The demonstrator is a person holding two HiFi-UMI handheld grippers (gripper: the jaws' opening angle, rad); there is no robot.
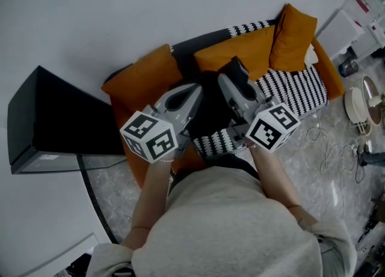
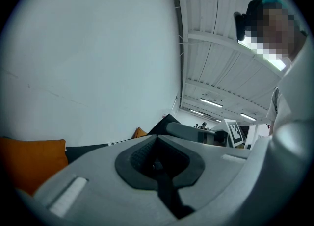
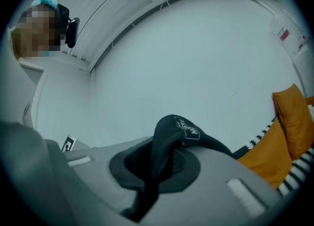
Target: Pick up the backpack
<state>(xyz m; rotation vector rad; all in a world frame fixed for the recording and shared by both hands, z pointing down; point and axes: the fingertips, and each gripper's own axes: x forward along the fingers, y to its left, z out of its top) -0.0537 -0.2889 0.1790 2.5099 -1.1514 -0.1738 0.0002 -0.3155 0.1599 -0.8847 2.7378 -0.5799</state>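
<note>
Backpack (image 1: 212, 112): one, black, directly in front of me and wedged between my two grippers, over the seat of the sofa. I could not tell whether it rested on the seat or hung from the grip.

Nearest, the left gripper (image 1: 194, 92) pointed level at the bag's left side. Its jaws were clenched together, with one thin dark band (image 2: 167, 190) pinched in the seam. I took this for webbing of the bag but could not confirm it.

The right gripper (image 1: 230, 80) was also level and on the bag's right side. Its jaws were clamped on one black strap (image 3: 174, 132), which carried a small label and arched up out of the pads.

Key relation: the bag lay between the tips and slightly below them, neither hand clearly nearer. Its long axis seemed to run away from me toward the sofa back, though the dark mass was hard to read. My judgement was that the coming move was a straight lift, both hands rising together so the load would not swing to one side.

Behind the bag was one orange sofa (image 1: 144, 80). One black-and-white striped throw (image 1: 295, 92) covered its seat and back edge. One loose orange cushion (image 1: 295, 32) stood at the far end.

Further out, one black box (image 1: 57, 119) sat beside the sofa on my left. Pale cables (image 1: 331, 149) trailed over the floor on my right; I did not count them.
</note>
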